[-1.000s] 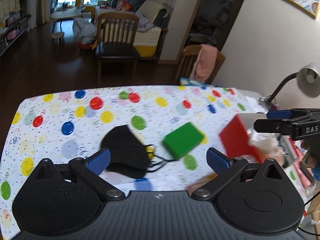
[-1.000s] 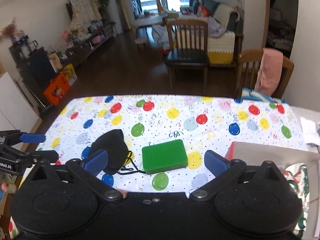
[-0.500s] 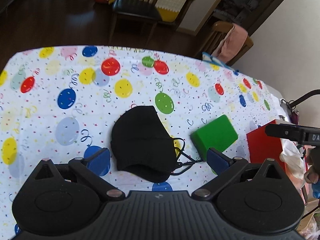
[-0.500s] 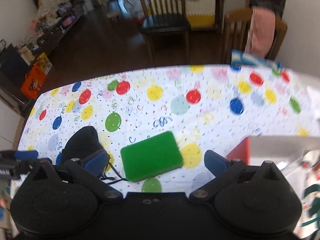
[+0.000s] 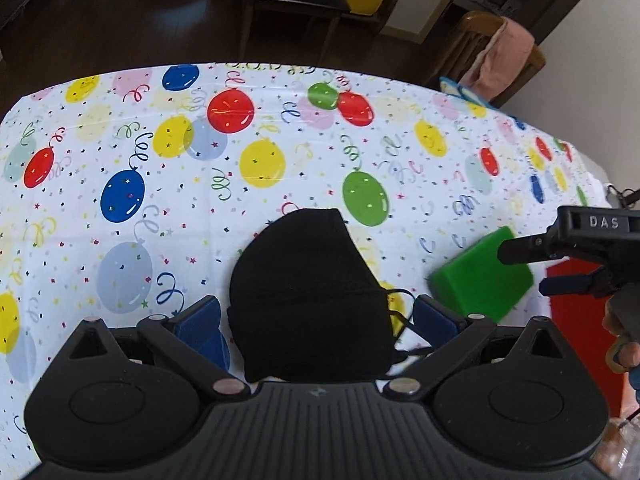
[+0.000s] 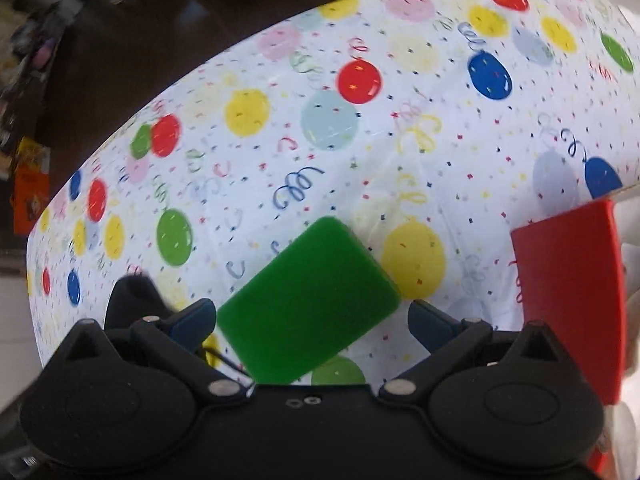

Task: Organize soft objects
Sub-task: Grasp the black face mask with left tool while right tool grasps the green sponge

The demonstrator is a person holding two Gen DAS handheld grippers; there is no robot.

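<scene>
Here the left gripper (image 5: 316,320) is hanging low over the counter (image 5: 120,152) with its jaws spread wide, and the black face mask (image 5: 308,296) is lying flat on the balloon-print cloth between the two blue fingertips (image 5: 200,320), neither of which is clearly touching it. The mask's ear loops are trailing out toward the right-hand fingertip.

The right gripper (image 6: 310,320) is likewise standing open, its jaws straddling the green sponge (image 6: 308,304), which is resting on the cloth at a slant, with gaps showing on both sides. In the left wrist view this gripper (image 5: 560,268) is reaching in from the right edge, over the sponge (image 5: 476,284).

A red box (image 6: 568,292) is sitting just to the right of the sponge, close beside it; what is inside is too blurred to tell.
</scene>
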